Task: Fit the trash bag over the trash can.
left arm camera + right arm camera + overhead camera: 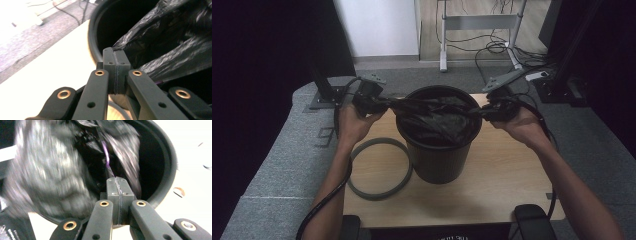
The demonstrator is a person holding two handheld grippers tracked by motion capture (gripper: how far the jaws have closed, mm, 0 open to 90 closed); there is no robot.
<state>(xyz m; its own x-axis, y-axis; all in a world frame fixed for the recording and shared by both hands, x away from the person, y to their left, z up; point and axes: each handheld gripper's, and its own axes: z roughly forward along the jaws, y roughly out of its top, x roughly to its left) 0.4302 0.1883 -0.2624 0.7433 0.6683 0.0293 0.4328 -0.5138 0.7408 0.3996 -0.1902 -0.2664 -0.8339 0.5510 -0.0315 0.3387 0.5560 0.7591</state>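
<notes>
A wooden table (pixel 492 185) carries a black bin (pixel 439 155) standing upright at its middle, mouth up. A grey ring (pixel 379 169) lies flat on the wood just left of the bin, its right edge passing under the bin's side. Beyond the table, cables and a white stand's legs (pixel 479 35) sit on the floor.

A black bin bag (pixel 437 117) lies in and across the bin's mouth, stretched roughly left to right between the two tools (crumpled in the middle, taut toward each end).

The left gripper (pixel 115 62) is clamped on a pinched corner of the bag at the bin's left rim, pads pressed together on the film. The right gripper (pixel 118 187) is likewise closed at the right rim, where a thin purple drawstring (pixel 106 153) runs into its pads. Both forearms come up from below, hands level at rim height and facing inward.
</notes>
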